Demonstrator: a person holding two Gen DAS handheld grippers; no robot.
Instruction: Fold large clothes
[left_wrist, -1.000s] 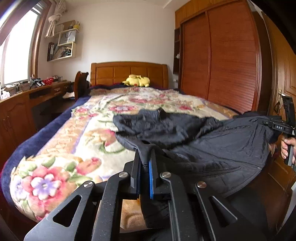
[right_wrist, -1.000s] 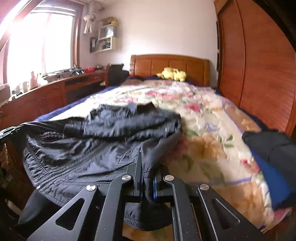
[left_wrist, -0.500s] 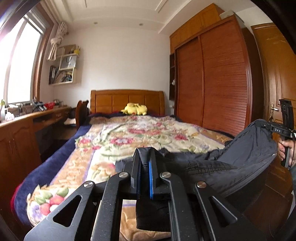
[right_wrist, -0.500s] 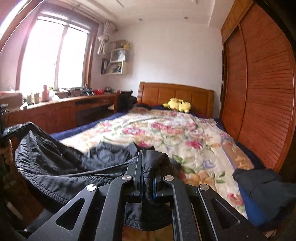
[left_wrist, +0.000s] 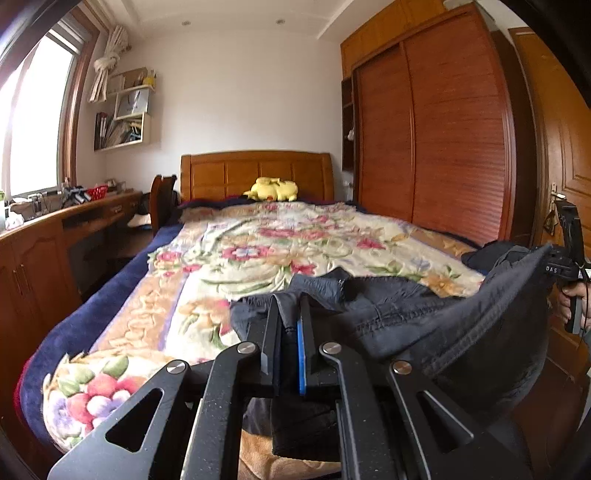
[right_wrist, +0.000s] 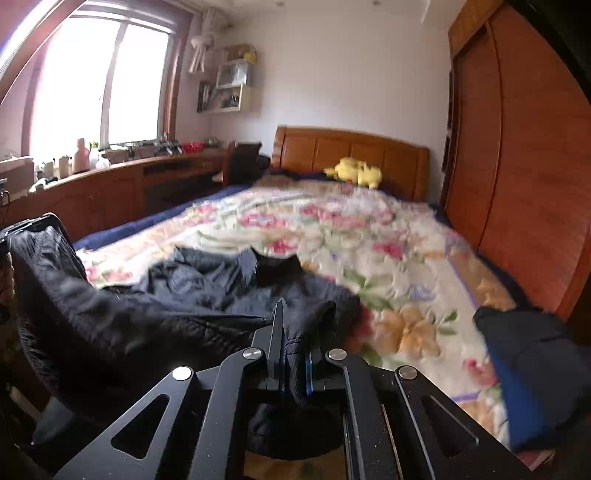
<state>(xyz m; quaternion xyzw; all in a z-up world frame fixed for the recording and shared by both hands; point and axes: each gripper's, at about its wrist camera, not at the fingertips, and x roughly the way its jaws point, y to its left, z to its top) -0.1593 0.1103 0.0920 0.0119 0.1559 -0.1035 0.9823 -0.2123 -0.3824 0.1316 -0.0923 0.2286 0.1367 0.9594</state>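
A black quilted jacket (left_wrist: 424, 325) lies across the foot of the floral bed (left_wrist: 258, 254). My left gripper (left_wrist: 289, 317) is shut on one corner of its hem. My right gripper (right_wrist: 295, 332) is shut on the other corner of the jacket (right_wrist: 155, 306). The hem hangs stretched between the two grippers above the bed's foot edge, while the upper part with the collar (right_wrist: 275, 267) rests on the blanket. The right gripper (left_wrist: 557, 267) also shows at the far right of the left wrist view, held by a hand.
A folded dark and blue garment (right_wrist: 532, 354) lies at the bed's right foot corner. A yellow plush toy (left_wrist: 271, 188) sits by the headboard. A wooden desk (left_wrist: 55, 229) runs along the left wall, a wardrobe (left_wrist: 436, 140) along the right.
Both grippers lifted the jacket's hem up off the bed, then came down somewhat and forward. The jacket's body now bunches closer to the foot of the bed.
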